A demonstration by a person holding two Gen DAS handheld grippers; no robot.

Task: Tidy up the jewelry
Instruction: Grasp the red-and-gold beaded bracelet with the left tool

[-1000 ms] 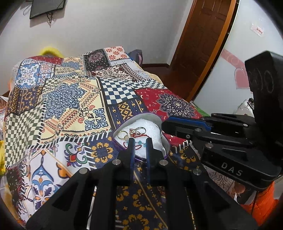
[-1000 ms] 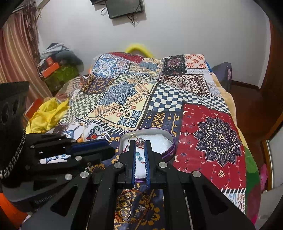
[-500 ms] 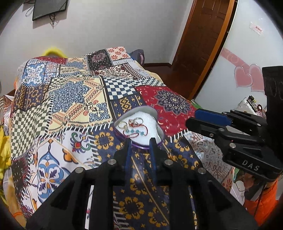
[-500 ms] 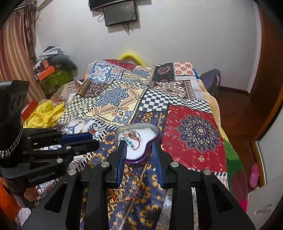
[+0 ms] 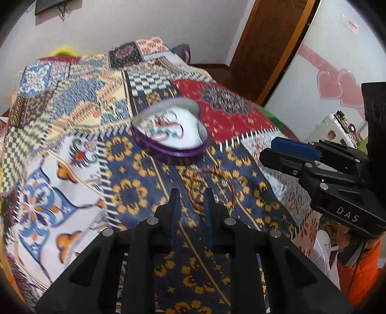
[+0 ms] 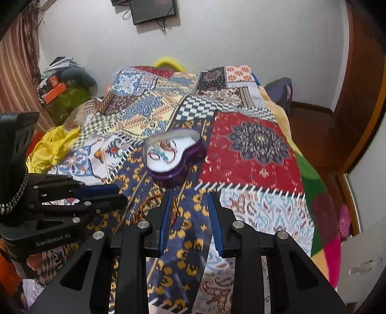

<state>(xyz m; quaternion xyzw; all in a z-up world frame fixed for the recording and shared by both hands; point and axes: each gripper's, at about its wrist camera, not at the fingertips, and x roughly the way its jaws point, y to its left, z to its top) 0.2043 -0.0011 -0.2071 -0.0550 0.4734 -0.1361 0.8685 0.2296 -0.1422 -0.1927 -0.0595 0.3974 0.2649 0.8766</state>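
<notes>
Hovering over the bed, both hand-held grippers, left and right, have fingers apart, empty; the box of jewelry sits at 12 o'clock, a bangle just beside the left fingertips.

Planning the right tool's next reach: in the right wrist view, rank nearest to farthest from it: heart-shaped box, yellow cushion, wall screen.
1. Heart-shaped box, just ahead of the right tool, on the bedspread.
2. Yellow cushion, at the bed's far end.
3. Wall screen, high on the wall.
</notes>
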